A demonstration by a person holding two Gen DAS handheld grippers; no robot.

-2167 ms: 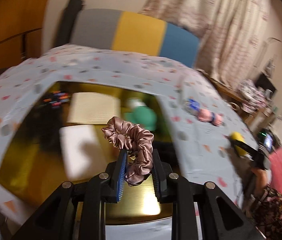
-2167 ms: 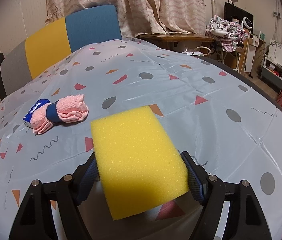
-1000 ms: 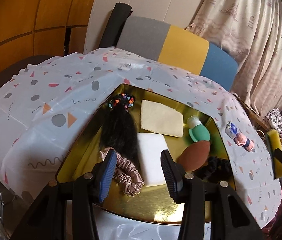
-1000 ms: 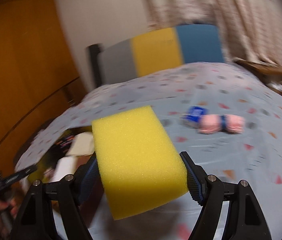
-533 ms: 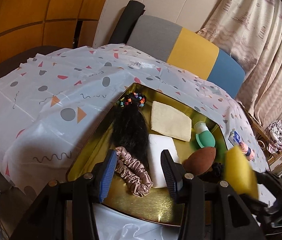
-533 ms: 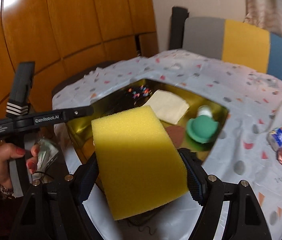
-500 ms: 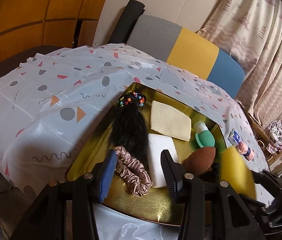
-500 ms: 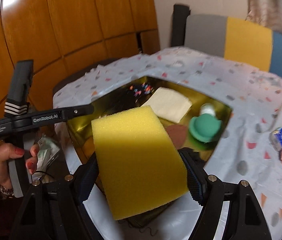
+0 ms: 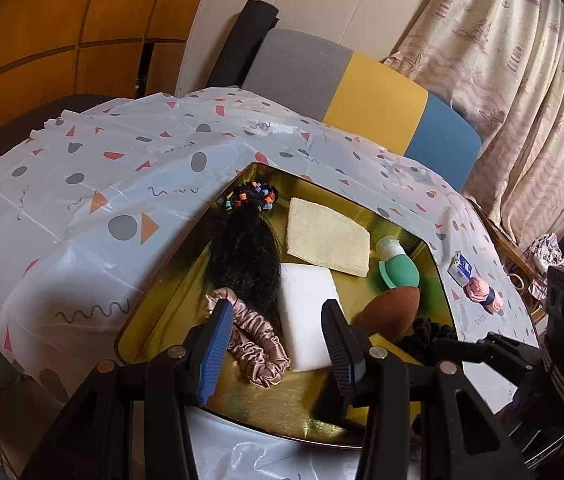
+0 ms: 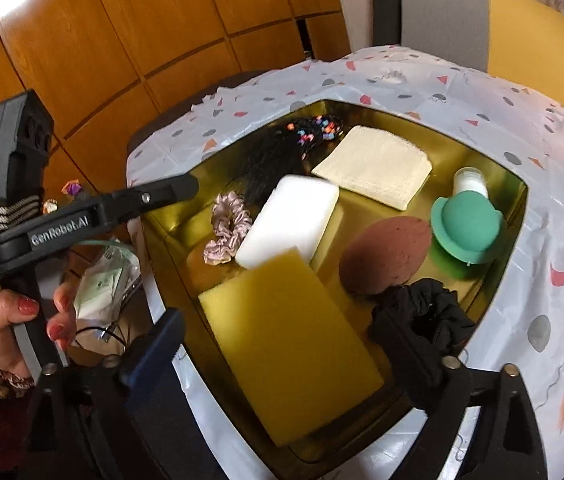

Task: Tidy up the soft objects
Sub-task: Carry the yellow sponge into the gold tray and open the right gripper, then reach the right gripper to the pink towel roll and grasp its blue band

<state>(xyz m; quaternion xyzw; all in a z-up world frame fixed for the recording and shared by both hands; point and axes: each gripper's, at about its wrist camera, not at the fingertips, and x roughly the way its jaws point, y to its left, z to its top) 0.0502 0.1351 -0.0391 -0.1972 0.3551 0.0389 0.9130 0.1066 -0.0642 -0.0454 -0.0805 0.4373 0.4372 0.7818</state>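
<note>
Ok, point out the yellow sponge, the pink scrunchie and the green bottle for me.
yellow sponge (image 10: 290, 340), right wrist view, middle of its top face
pink scrunchie (image 9: 252, 344), left wrist view, its ruffled loop
green bottle (image 10: 467, 228), right wrist view, its rounded body

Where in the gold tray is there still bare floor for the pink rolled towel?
Gold tray: bare floor behind the beige cloth and green bottle, along the far wall. Another strip at the near rim, front of the pink scrunchie. Crowded around the yellow sponge, brown sponge and black scrunchie.

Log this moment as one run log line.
right gripper: jaws just opened, yellow sponge released into gold tray | left gripper: open, empty
</note>
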